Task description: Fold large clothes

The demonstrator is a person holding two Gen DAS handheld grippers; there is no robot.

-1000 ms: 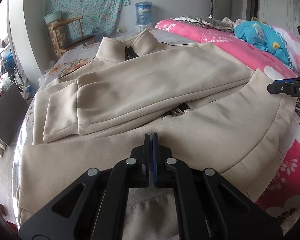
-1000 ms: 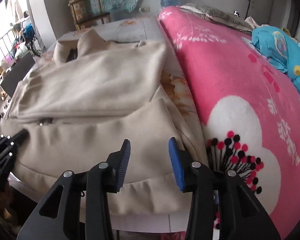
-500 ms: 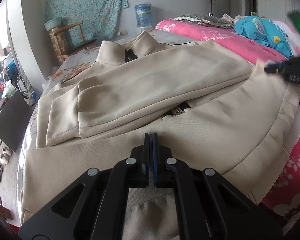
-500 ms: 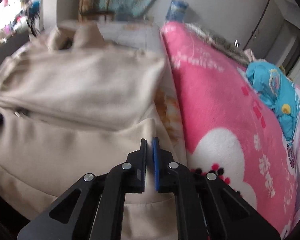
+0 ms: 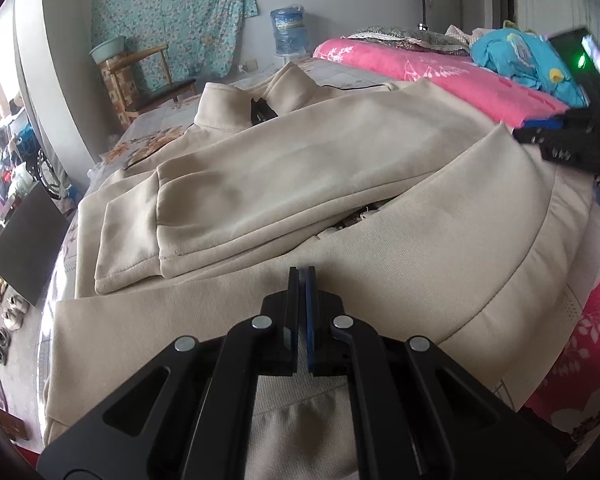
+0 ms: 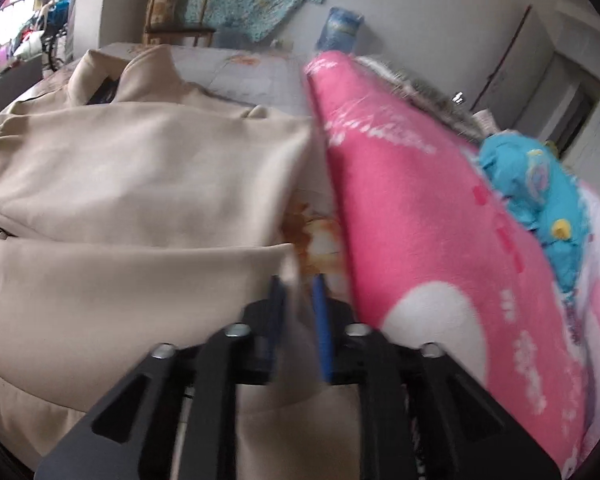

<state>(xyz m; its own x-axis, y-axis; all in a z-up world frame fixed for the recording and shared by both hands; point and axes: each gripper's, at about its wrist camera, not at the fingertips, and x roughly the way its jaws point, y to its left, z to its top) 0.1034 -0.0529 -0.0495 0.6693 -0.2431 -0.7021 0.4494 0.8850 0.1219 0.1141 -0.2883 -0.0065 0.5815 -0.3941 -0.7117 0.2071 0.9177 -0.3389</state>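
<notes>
A large beige fleece jacket [image 5: 340, 168] with a high collar lies spread on the bed, its collar toward the far wall and its hem toward the cameras. One sleeve is folded across the front of the body. On the right side of the jacket lies a pink blanket with white flower pattern [image 6: 440, 220], and a crumpled turquoise cloth [image 6: 540, 184] rests on it farther back.

The left gripper [image 5: 303, 276] is closed completely, its two black fingers pressed together, with the tips over the lower part of the jacket. I cannot tell if a fold of the cloth is pinched between them.

The right gripper [image 6: 298, 284] is at the right corner of the hem, next to the pink blanket. Its jaws have just been opening and now stand a little apart. The picture is blurred there, but the beige corner seems to sit between the blue pads [image 6: 320, 308] and they do not press it.
</notes>
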